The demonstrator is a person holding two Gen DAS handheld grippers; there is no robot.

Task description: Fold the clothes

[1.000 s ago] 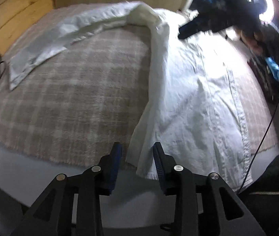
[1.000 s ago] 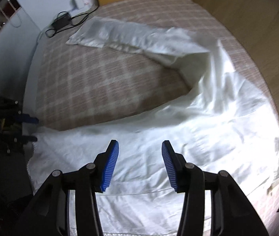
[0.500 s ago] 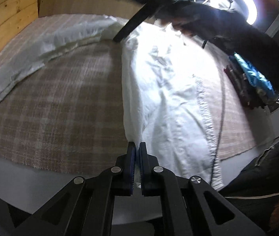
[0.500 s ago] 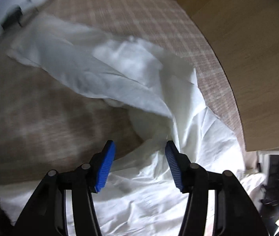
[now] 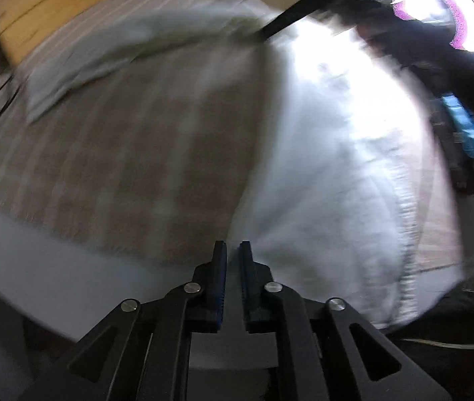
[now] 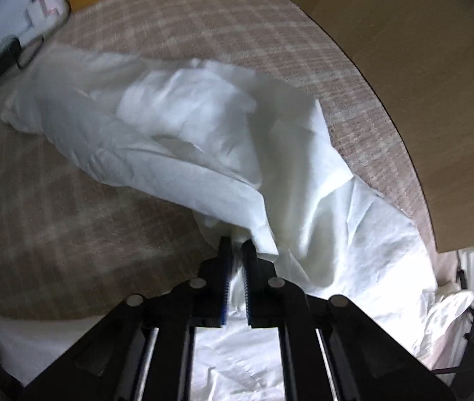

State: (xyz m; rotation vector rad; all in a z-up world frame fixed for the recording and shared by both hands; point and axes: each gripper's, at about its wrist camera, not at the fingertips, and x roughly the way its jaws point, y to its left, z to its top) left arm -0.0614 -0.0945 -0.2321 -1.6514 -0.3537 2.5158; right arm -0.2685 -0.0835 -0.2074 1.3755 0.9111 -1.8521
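Observation:
A white shirt point(image 5: 330, 173) lies on a plaid cloth point(image 5: 143, 153); the left wrist view is blurred by motion. My left gripper point(image 5: 232, 250) is shut on the shirt's near hem corner. In the right wrist view the shirt point(image 6: 203, 127) is bunched, one sleeve point(image 6: 69, 100) stretching far left. My right gripper point(image 6: 237, 245) is shut on a fold of the shirt near the sleeve's base. It also shows as a dark shape in the left wrist view point(image 5: 290, 16) at the shirt's far end.
The plaid cloth point(image 6: 203, 23) covers a table with a pale front edge point(image 5: 36, 267). Wooden panels point(image 6: 404, 67) stand behind and to the right. A charger and cables point(image 6: 12, 53) lie at the far left. A bright ring light point(image 5: 454, 16) shines at the upper right.
My right gripper went from open to shut on the shirt fold near the sleeve. My left gripper stays shut on the hem, and its view has moved and blurred.

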